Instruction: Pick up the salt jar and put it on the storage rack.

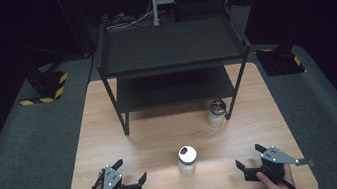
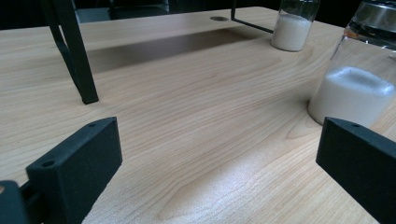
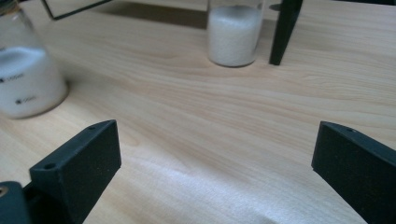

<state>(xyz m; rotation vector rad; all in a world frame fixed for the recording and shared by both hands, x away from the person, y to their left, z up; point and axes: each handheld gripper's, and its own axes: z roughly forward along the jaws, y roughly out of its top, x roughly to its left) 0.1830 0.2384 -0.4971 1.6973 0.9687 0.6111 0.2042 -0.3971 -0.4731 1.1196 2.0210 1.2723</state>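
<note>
Tongs, left (image 1: 131, 170) and right (image 1: 247, 156), gape wide and empty on the worktop (image 1: 143, 143); both jars (image 1: 187, 159) (image 1: 217, 113) untouched, rack (image 1: 170, 53) bare, everything left.

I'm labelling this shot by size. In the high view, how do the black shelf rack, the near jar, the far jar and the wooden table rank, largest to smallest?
1. Wooden table
2. Black shelf rack
3. Near jar and far jar: they look much alike; the near one seems slightly bigger, perhaps only from being closer to the camera.
</note>
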